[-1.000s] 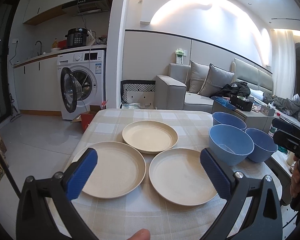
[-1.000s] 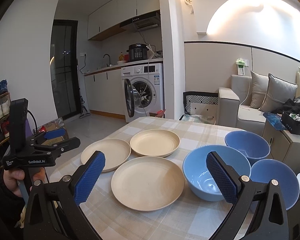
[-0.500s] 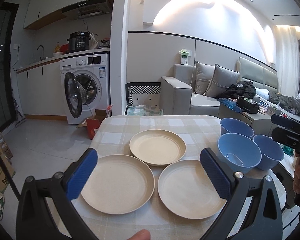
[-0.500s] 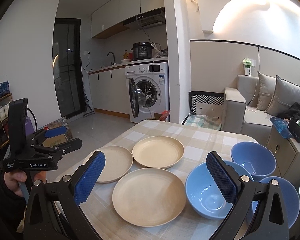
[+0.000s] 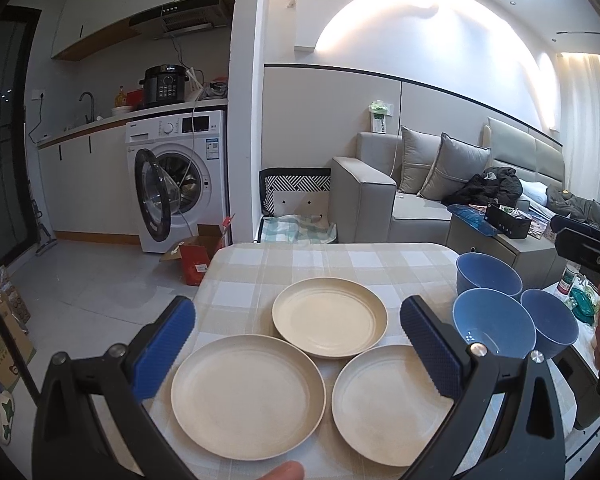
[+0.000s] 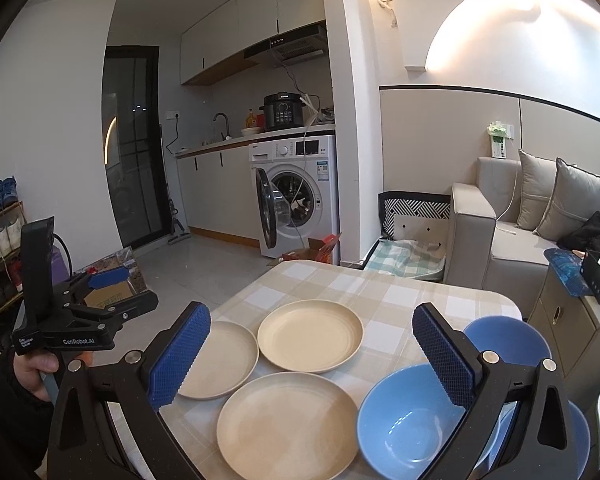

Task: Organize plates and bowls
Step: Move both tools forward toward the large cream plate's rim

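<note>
Three cream plates lie flat on the checked tablecloth: a near-left plate (image 5: 247, 396), a far plate (image 5: 329, 322) and a near-right plate (image 5: 388, 402). Three blue bowls stand at the table's right: a far bowl (image 5: 488, 276), a middle bowl (image 5: 494, 328) and a right bowl (image 5: 556, 320). My left gripper (image 5: 300, 350) hangs open above the plates, holding nothing. My right gripper (image 6: 311, 358) is open too, raised over the near-right plate (image 6: 286, 426) and the nearest bowl (image 6: 408, 428). The left gripper (image 6: 100, 300) also shows at the left of the right wrist view.
The table (image 5: 300, 258) ends in rounded far corners. Beyond it stand a washing machine (image 5: 180, 184) with its door open, a red box (image 5: 194, 258) on the floor, a grey sofa (image 5: 420, 188) and a low side cabinet (image 5: 512, 252) close to the bowls.
Both grippers have risen and drawn back from the table, so plates and bowls sit lower and smaller in both views. Both stay open. No dish has moved.
</note>
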`<state>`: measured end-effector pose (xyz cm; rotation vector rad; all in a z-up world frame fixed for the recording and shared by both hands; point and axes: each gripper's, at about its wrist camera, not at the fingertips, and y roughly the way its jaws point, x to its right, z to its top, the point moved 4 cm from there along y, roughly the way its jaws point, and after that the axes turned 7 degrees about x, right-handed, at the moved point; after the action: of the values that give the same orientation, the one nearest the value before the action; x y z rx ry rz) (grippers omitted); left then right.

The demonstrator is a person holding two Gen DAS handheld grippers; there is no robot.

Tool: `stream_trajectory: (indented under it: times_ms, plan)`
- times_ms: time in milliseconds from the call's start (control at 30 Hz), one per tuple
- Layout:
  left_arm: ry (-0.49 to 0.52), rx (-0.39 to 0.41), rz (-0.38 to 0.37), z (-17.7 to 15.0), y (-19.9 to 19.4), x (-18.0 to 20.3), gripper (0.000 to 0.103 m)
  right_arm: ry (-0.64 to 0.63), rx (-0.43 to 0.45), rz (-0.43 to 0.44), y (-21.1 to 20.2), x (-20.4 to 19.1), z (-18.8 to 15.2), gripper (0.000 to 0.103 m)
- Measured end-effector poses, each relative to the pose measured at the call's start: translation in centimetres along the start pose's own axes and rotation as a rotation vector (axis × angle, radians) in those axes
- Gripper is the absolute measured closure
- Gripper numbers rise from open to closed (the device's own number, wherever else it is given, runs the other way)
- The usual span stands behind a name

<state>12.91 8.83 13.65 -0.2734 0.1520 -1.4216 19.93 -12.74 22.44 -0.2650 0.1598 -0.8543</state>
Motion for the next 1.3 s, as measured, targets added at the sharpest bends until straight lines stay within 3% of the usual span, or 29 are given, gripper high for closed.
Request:
stream_trajectory:
  times_ms: [467, 1300]
  plan:
    - [-0.014, -0.111, 0.008, -0.5, 6.3, -0.6, 0.000, 0.044, -0.117, -0.023, 7.0, 2.8, 0.4, 0.000]
    - [-0.020, -0.179, 0.023, -0.8, 14.2, -2.6, 0.000, 0.184, -0.277, -0.123, 18.1, 5.2, -1.4, 0.000]
